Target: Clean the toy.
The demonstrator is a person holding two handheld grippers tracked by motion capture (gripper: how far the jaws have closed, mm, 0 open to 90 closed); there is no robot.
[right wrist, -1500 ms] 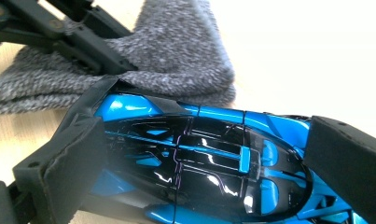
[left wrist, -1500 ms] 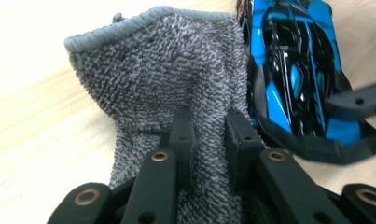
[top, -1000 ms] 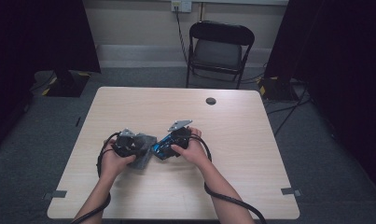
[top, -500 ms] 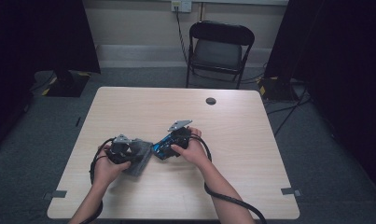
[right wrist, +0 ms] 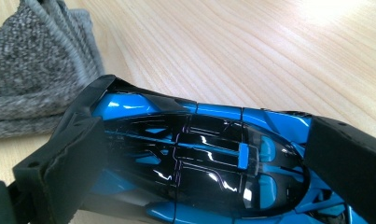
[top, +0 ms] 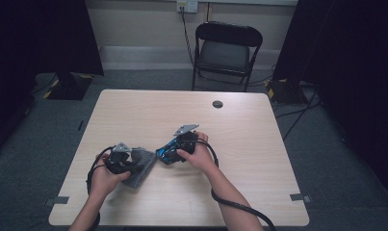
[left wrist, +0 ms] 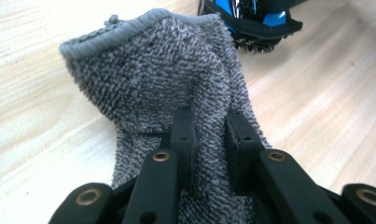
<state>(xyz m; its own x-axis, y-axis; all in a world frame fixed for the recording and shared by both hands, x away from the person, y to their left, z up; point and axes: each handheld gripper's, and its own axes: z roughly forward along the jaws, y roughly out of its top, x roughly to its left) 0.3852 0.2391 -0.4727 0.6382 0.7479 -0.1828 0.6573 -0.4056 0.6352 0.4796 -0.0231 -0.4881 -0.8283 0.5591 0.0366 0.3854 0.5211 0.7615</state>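
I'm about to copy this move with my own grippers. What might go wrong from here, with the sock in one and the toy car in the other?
1. The left gripper pinches only a fold of the grey sock; its opening looks slack and half collapsed, so the toy car may snag on the rim.
2. The right gripper clamps the glossy car by its ends; a push against the cloth might twist it loose.

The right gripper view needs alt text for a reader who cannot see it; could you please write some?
A glossy blue and black toy car sits clamped lengthwise between the right gripper's two black jaws, just above a pale wooden table. A grey knitted fabric pouch lies at the upper left, its corded rim towards the car.
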